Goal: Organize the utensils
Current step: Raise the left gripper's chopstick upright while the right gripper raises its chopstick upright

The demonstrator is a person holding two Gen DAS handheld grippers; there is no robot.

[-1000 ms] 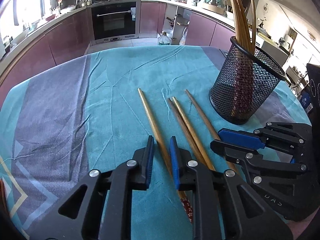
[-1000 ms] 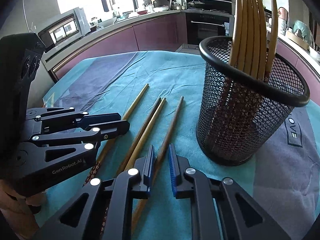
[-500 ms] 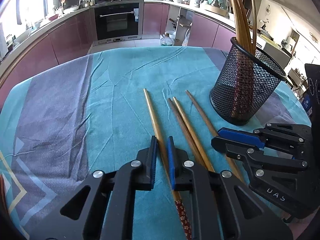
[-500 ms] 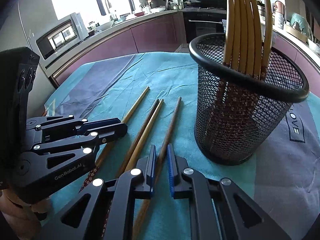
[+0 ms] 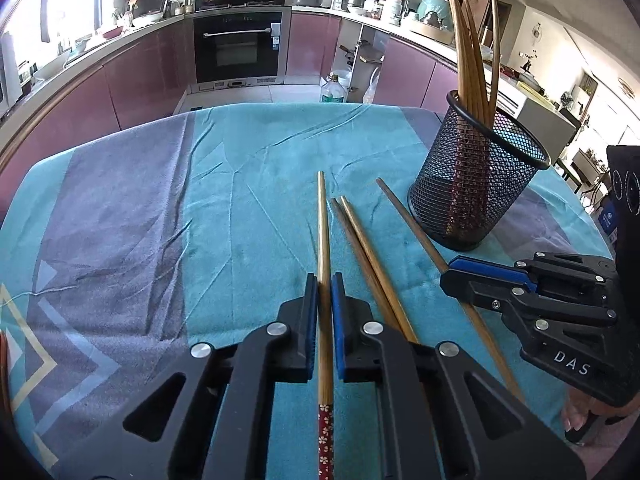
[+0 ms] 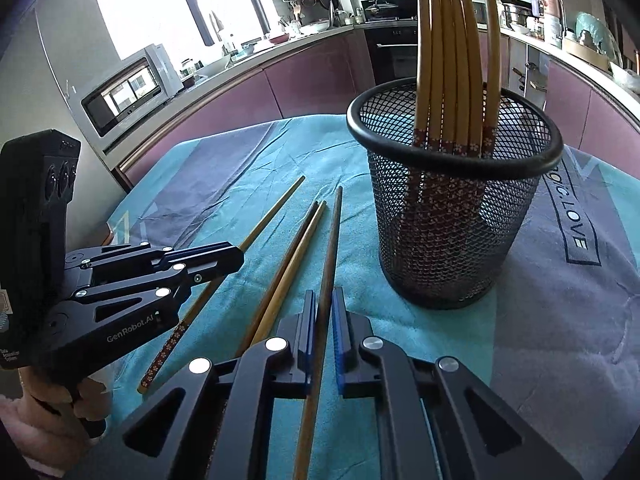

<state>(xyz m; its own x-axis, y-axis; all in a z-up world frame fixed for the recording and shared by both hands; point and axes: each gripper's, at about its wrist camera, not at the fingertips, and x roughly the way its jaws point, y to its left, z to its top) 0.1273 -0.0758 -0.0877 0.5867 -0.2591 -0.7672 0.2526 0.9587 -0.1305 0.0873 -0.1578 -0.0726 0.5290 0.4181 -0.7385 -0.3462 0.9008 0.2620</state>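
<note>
Risk: left hand-held gripper and right hand-held gripper, each clamped on one desk-lying chopstick beside the mesh holder, may let it pivot or slip when lifted, since both grips look off-centre.

Teal-and-purple tablecloth, built-in oven, microwave, plastic bottle

Home kitchen: built-in oven, purple cabinets under a curved counter crowded with dishes, microwave, pans hanging by the window.
</note>
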